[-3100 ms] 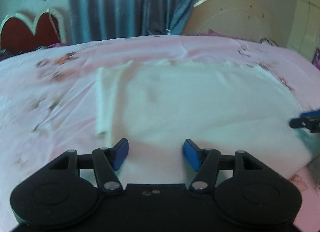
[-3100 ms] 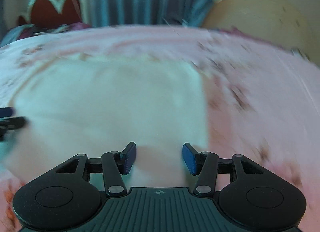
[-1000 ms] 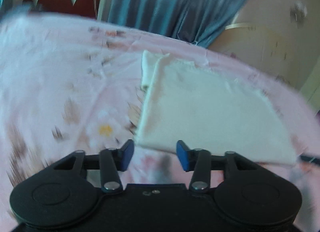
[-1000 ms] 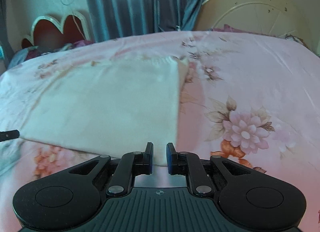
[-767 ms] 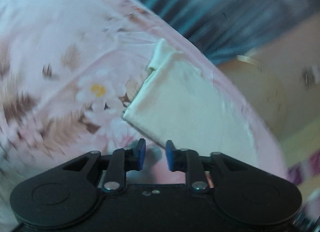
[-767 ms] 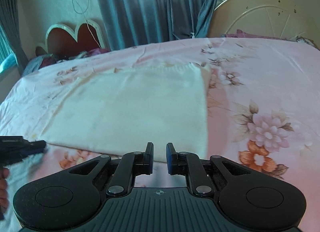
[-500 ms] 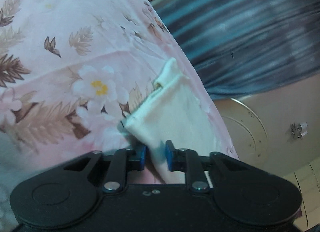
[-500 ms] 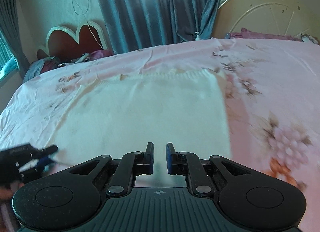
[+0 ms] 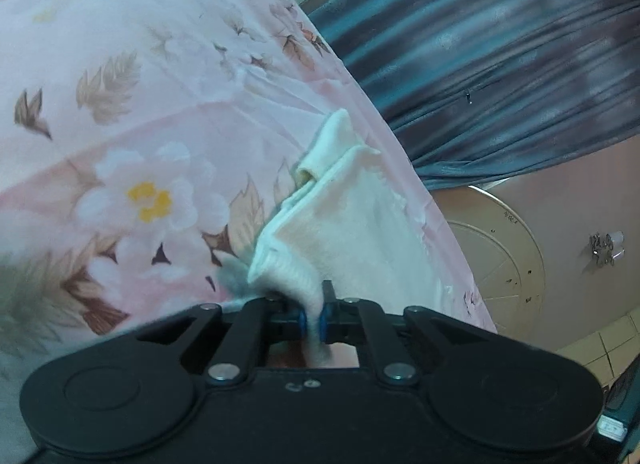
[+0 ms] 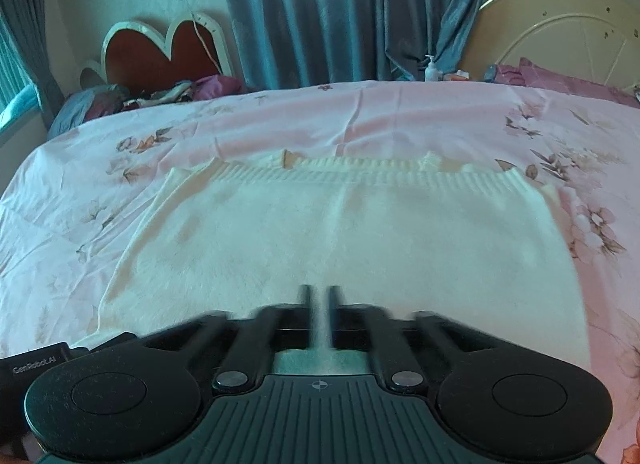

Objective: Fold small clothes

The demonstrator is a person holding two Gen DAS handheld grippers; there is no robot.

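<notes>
A cream knitted garment [image 10: 340, 240] lies spread flat on the pink floral bedsheet [image 10: 360, 116], its ribbed edge towards the far side. In the left wrist view my left gripper [image 9: 313, 318] is shut on the near left corner of the garment [image 9: 344, 232], and the cloth is bunched and lifted at the pinch. My right gripper [image 10: 318, 314] is shut, blurred, over the garment's near edge; cloth between its jaws cannot be made out. The left gripper's body shows at the lower left of the right wrist view [image 10: 52, 358].
A heart-shaped red headboard [image 10: 160, 52] and a pile of clothes [image 10: 176, 92] stand at the far left. Blue curtains [image 10: 340, 12] hang behind. A cream round bed frame [image 10: 560, 28] and a pink pillow [image 10: 560, 78] are at the far right.
My left gripper has turned, moved in on the garment's corner and shut on it. My right gripper shut about a second ago and has moved left along the near edge.
</notes>
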